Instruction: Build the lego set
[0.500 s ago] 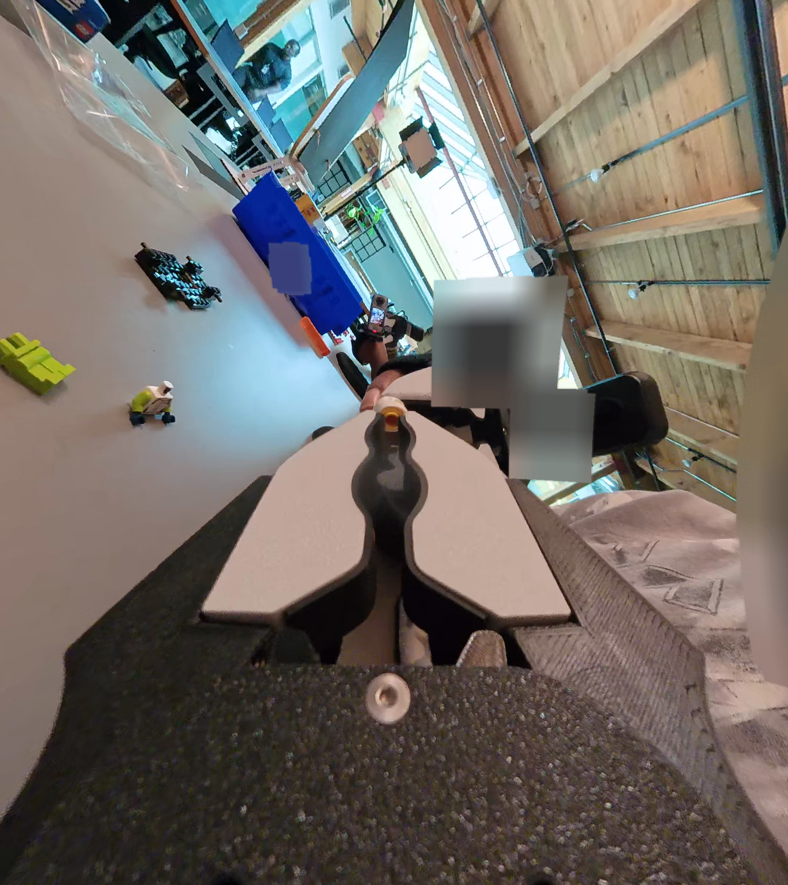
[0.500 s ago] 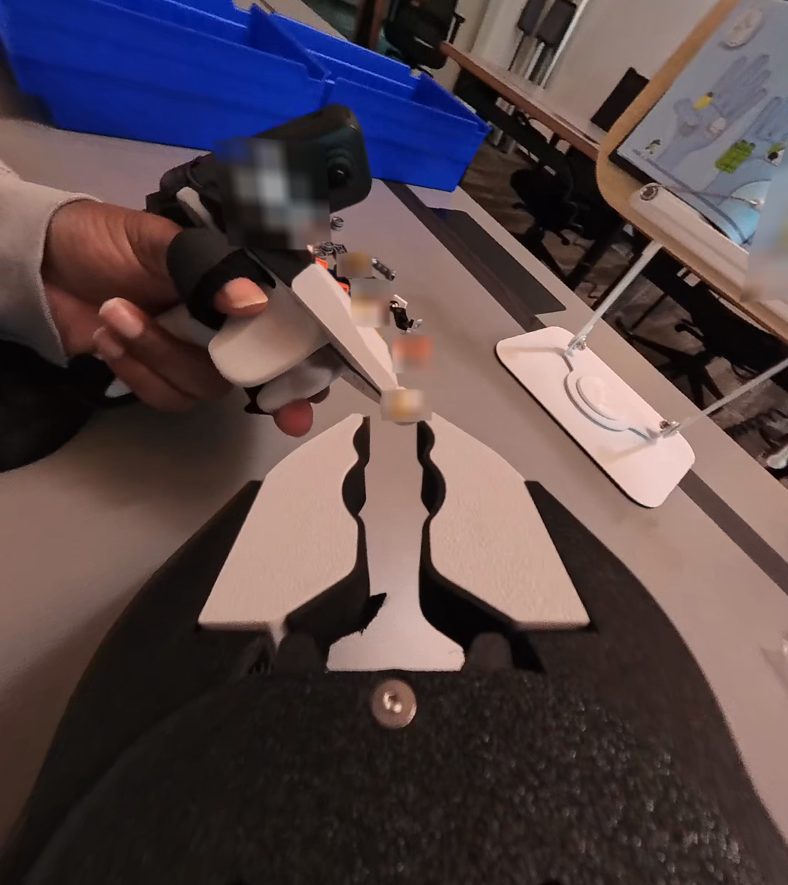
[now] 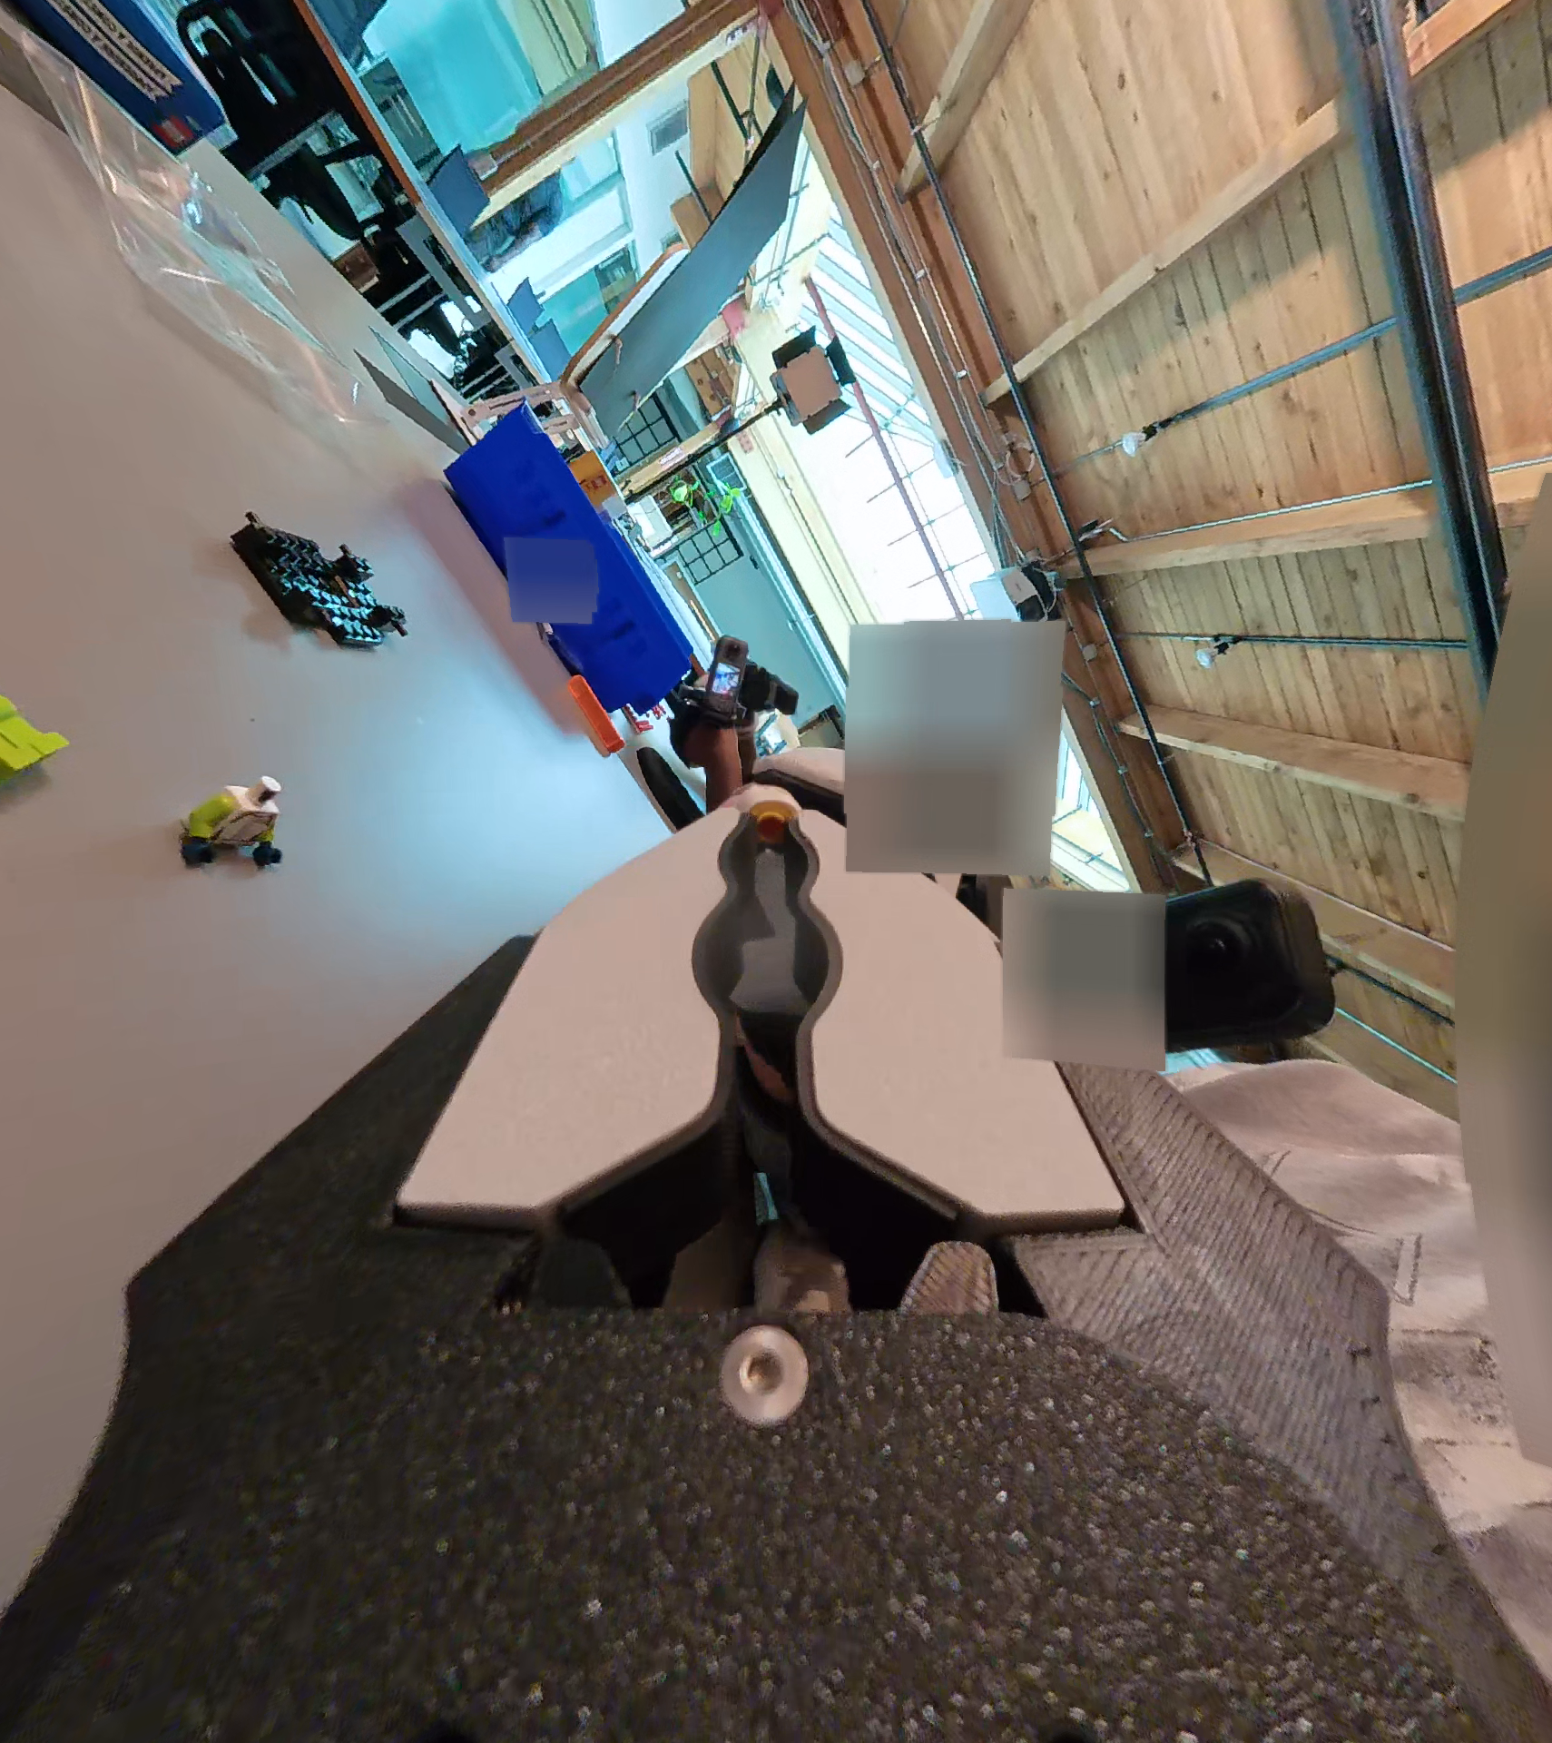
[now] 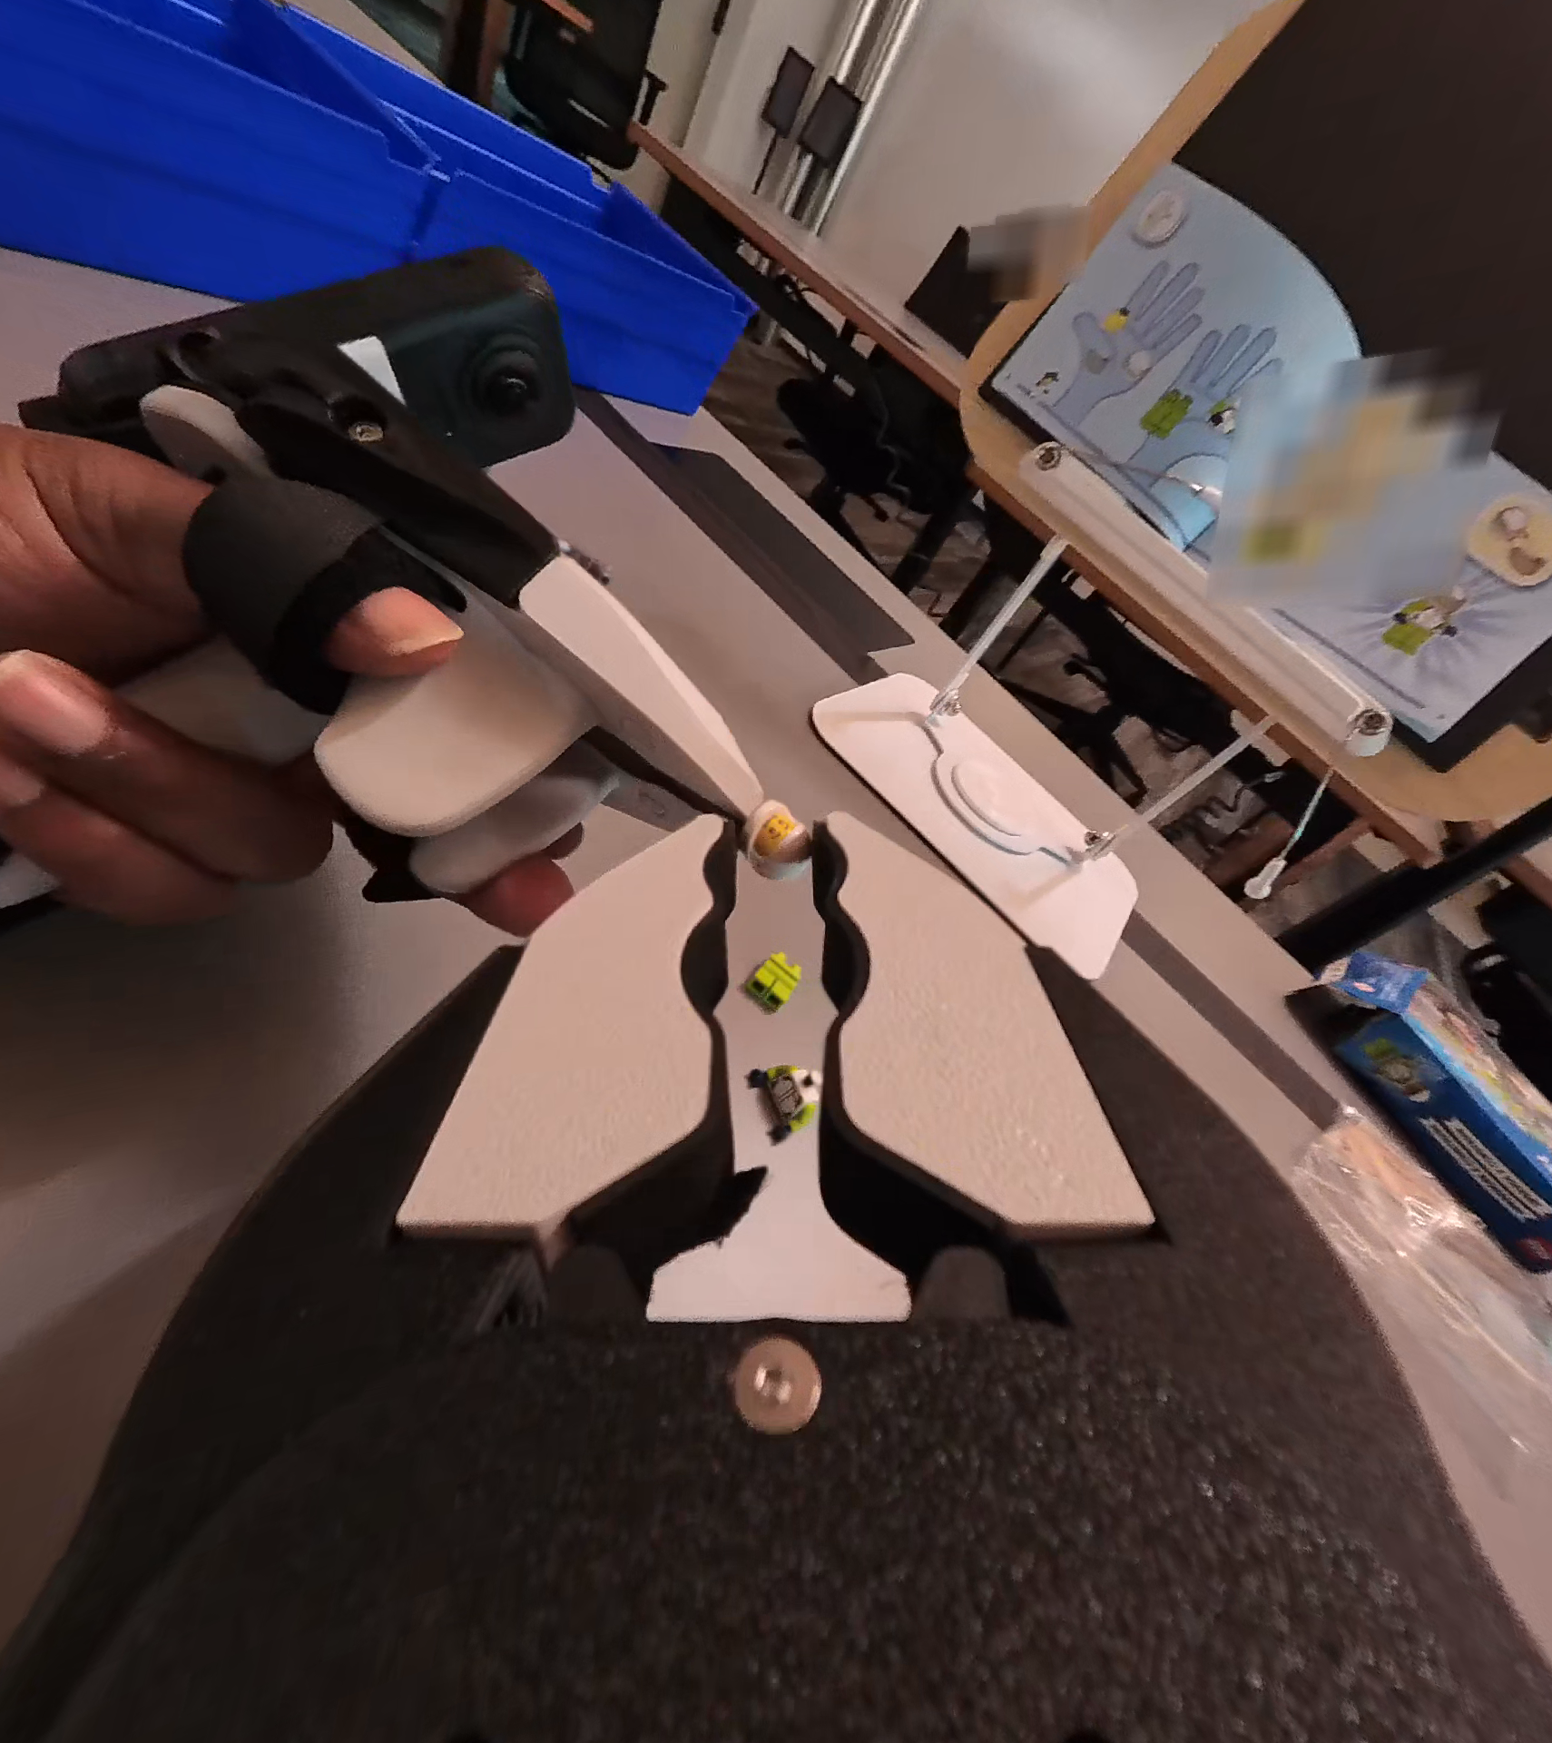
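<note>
Two hand-held grippers meet at centre frame. The left hand-held gripper pinches a small round minifigure head in a white helmet at its closed tips; the right hand-held gripper stands slightly parted, its tips either side of the head, gripping nothing. On the grey tabletop below lie lime-green minifigure legs and a lime-and-white torso piece. Judging by this, close the right one gently and squarely on the helmet, keeping the left steady until the hold is sure.
</note>
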A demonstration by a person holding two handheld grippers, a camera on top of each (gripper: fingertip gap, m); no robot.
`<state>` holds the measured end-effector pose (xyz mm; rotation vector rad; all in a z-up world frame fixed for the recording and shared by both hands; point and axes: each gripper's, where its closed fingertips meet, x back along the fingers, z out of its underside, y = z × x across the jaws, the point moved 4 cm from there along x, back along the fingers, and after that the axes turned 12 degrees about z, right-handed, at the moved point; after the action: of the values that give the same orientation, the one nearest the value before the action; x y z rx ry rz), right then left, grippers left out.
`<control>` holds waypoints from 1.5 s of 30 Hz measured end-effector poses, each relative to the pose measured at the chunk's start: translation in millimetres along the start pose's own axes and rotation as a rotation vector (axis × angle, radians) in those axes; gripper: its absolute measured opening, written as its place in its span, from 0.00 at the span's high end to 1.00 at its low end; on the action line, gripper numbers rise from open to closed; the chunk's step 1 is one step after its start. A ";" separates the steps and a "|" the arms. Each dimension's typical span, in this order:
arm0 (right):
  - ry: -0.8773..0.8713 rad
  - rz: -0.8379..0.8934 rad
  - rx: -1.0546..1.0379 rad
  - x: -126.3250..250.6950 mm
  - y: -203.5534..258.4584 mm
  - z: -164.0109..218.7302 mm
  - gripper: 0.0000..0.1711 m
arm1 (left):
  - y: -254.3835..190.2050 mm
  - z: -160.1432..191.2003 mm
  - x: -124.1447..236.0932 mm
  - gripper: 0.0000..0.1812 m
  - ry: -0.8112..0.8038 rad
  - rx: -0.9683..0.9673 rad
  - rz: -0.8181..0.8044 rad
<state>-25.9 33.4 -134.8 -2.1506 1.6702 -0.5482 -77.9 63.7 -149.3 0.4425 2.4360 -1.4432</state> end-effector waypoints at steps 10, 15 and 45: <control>-0.070 0.004 0.066 5.0 -1.9 -5.2 0.92 | -6.5 1.2 -2.1 0.97 -0.021 0.067 0.049; -0.115 -0.072 0.157 11.0 -4.1 -5.1 0.92 | -9.5 6.0 -4.4 0.97 0.019 0.065 0.052; -0.180 -0.946 0.229 16.7 -17.3 2.0 0.92 | -5.5 22.3 -7.7 0.90 0.160 0.104 0.082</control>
<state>-6.7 21.3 -126.4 -2.6067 0.3838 -0.7032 -71.2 40.6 -152.3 0.6987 2.4385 -1.5597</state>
